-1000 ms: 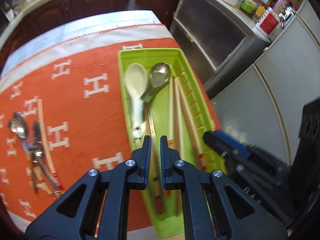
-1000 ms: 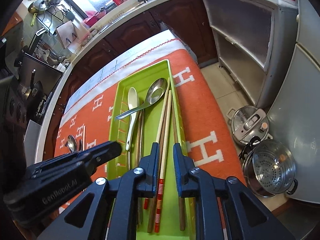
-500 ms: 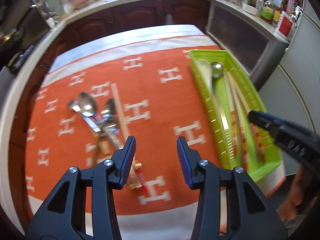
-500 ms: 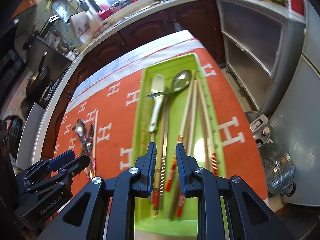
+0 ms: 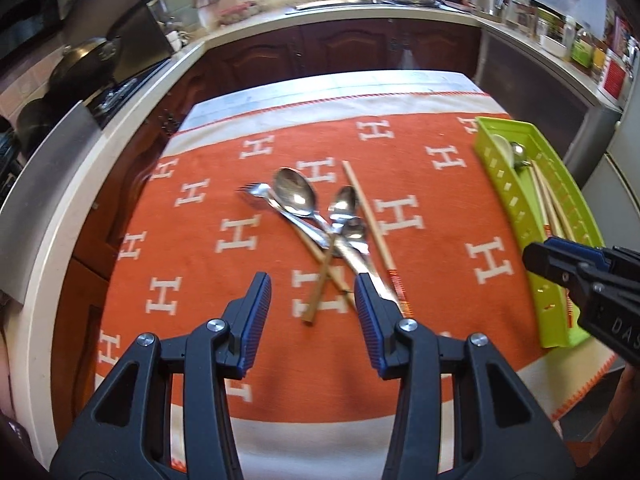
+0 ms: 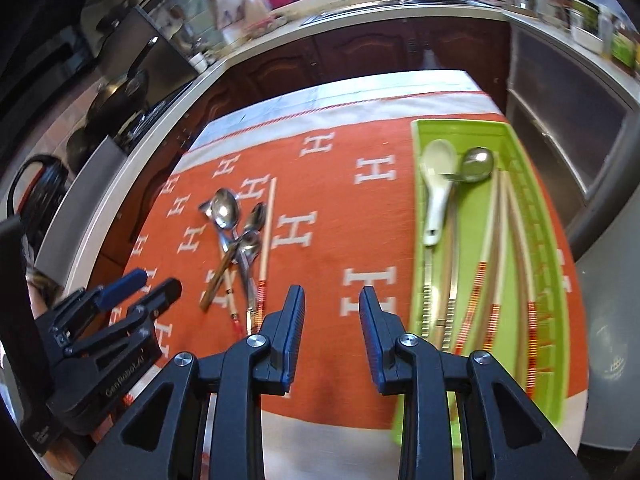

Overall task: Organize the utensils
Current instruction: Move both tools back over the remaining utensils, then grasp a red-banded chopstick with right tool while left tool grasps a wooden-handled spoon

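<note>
Left wrist view: pile (image 5: 320,224) of loose utensils at centre of the orange cloth (image 5: 432,208), still to be sorted — big spoon (image 5: 295,197) at 11 o'clock of the heap, fork (image 5: 256,192) touching it at 9 o'clock, two small spoons (image 5: 345,205) crossing at 2 o'clock, one chopstick (image 5: 370,224) lying along the 3 o'clock edge, wooden handles fanning out toward 6 o'clock. Well apart at 3 o'clock of the pile, green tray (image 5: 516,208) already loaded. Right wrist view: tray (image 6: 472,236) holding a white spoon (image 6: 437,184), a steel spoon (image 6: 475,169) just beside it at 3 o'clock, and several chopsticks (image 6: 500,240) laid lengthwise. Judged roughly halfway: half the utensils filed, the heap left to carry over. Left gripper (image 5: 312,308) hovering at 6 o'clock of the pile, fingers moderately apart, nothing between them, right finger overlapping a handle only in line of sight; contact not clear. Right gripper (image 6: 332,320) over bare cloth between pile and tray, jaws opening, narrow gap, empty. Counters, pans and cabinets ringing the table at 12 o'clock.
</note>
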Motion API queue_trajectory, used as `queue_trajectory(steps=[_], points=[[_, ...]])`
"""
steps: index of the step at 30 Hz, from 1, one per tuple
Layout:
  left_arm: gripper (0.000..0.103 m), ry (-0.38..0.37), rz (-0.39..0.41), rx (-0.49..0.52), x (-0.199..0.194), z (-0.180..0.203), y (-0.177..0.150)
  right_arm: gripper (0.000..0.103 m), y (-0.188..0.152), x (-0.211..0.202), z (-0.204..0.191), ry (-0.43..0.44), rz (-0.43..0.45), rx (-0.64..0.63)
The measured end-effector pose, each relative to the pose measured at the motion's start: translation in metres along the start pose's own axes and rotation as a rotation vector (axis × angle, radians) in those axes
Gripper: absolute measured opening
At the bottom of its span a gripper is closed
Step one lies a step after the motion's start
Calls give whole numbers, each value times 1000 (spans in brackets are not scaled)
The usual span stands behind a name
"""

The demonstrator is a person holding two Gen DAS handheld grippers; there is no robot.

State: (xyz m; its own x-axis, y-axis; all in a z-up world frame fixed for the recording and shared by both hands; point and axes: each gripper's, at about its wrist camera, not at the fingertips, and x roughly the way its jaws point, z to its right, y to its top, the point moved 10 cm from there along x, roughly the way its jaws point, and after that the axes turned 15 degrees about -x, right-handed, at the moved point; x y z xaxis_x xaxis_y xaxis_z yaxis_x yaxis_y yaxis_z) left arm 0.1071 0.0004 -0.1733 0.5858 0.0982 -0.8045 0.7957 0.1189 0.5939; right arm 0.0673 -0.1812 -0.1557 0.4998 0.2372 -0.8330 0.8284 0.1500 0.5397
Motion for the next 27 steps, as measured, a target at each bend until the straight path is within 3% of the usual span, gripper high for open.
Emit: queue_trajectory(steps=[11,21,27], points=[[40,21,-3,-59,30,-44,8,28,9,52,-30,14,-73,-65],[40,-22,-54,-139,65,-78,7,28,23,108,-39,33,-134,-92],[40,-85,-81,-166,76,-76,9,28,33,137,-47,52,-155,-111]])
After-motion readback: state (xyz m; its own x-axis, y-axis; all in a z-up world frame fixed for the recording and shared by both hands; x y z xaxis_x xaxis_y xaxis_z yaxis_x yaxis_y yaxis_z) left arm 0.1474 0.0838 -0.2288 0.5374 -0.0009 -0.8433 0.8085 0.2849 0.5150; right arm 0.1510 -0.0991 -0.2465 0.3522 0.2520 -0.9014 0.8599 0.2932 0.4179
